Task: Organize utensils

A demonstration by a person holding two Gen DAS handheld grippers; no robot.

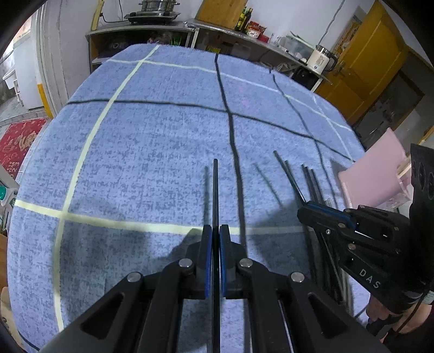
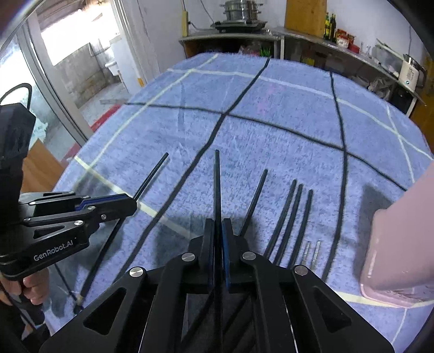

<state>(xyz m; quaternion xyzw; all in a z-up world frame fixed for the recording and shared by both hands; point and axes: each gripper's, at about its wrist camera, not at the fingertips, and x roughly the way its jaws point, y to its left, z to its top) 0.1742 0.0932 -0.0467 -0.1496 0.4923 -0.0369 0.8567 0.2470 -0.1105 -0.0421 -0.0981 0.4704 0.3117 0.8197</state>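
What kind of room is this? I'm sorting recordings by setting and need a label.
Most likely a home kitchen or dining area. Stacked steel pots sit on a stove on the back counter, oil bottles and an electric kettle stand along the shelf, and black chopsticks lie on a blue tablecloth.

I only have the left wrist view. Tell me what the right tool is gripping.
Observer: The right tool is shut on a thin black chopstick that points up the blue checked tablecloth.
Operator: Report what that tool hides from me.
Observer: Two short silver metal tips lie beside three grouped black chopsticks.
Operator: Check my stick's rear end.
Observer: The second black chopstick, in the left tool, slopes back down to a pale end near the cloth.
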